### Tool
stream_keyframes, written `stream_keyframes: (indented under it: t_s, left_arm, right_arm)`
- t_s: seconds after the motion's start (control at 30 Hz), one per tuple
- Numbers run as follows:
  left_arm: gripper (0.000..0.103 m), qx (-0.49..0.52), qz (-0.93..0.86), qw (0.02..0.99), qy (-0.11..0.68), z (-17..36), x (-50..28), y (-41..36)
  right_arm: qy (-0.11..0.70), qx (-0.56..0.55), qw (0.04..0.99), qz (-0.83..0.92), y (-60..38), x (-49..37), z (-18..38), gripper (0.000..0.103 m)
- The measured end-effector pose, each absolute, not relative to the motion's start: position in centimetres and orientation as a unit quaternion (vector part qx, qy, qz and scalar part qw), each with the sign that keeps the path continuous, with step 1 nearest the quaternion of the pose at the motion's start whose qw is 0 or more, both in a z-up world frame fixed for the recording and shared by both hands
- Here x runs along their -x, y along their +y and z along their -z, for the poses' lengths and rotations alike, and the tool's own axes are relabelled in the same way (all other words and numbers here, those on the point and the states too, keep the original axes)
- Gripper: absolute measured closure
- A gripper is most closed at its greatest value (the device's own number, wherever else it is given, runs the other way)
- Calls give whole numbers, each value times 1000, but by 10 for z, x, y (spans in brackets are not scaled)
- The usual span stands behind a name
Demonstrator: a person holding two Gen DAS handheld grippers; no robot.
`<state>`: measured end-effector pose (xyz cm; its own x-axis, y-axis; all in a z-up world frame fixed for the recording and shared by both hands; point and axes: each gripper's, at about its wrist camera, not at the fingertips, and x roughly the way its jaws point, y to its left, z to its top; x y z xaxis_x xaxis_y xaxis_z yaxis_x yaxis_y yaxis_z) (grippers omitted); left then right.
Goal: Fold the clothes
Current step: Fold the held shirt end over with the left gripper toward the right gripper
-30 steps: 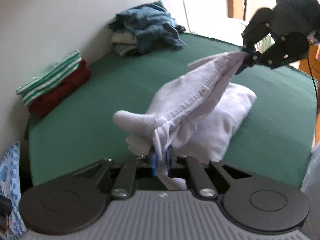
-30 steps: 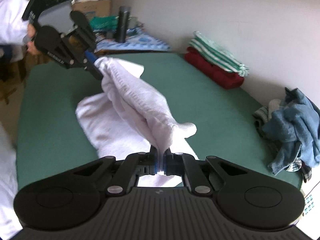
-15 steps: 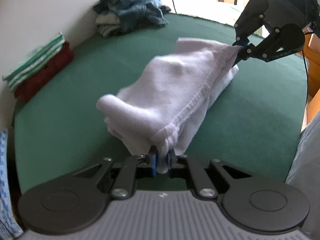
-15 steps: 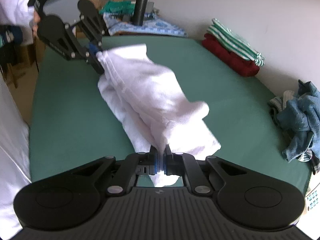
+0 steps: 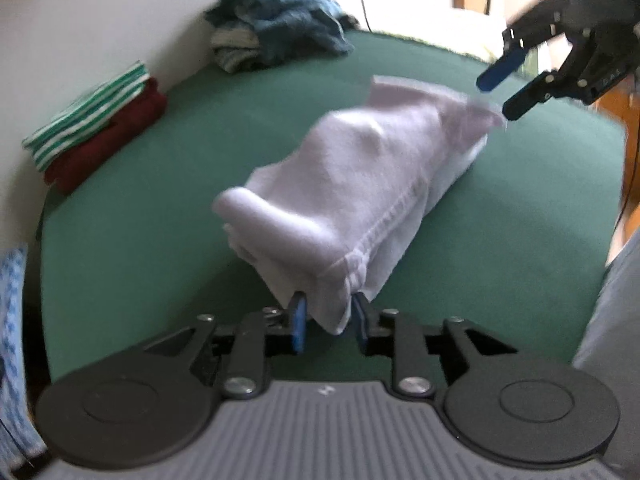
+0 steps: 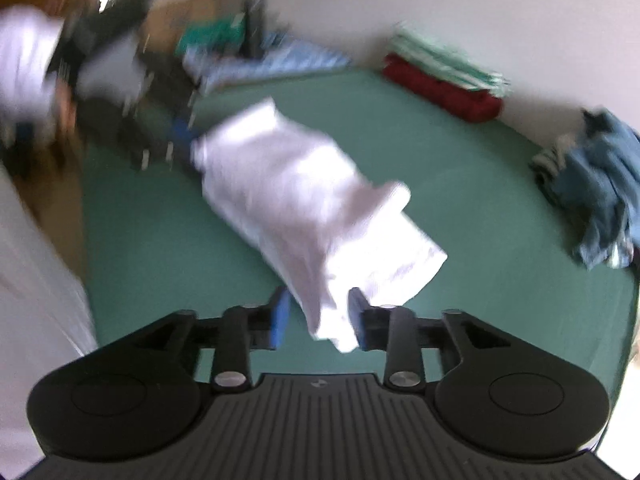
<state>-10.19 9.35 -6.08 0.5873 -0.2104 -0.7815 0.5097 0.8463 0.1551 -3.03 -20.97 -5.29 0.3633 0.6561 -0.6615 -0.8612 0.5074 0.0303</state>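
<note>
Left wrist view shows the green table (image 5: 168, 168) carrying the white garment (image 5: 360, 184) as a folded bundle at its middle, with a striped-and-red folded stack (image 5: 96, 128) and a blue heap (image 5: 280, 40) well apart by the wall. Half a second ago both tools were clamped on the cloth's two ends and held it taut — now the left gripper (image 5: 328, 322) and the right gripper (image 6: 318, 318) are both opening, pads off the fabric, a corner lying loose between each pair. I judge this fold laid down and released; tidying or stacking likely follows.
</note>
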Motion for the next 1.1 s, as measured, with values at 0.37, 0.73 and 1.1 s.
stream_keyframes:
  t_s: [0.37,0.73,1.1]
  left_arm:
    - [52,82,221,867,438,69,66,128]
    - [61,80,224,850,470,82,45,132]
    - [60,3,218,854,472,70,46,119]
  right_arm:
    - [374,-112,832,-393,-216,0,92,57]
    - [415,-62,809,-412,-209,22,115,90]
    - [404,-84,824,-390,-216,24,97,71]
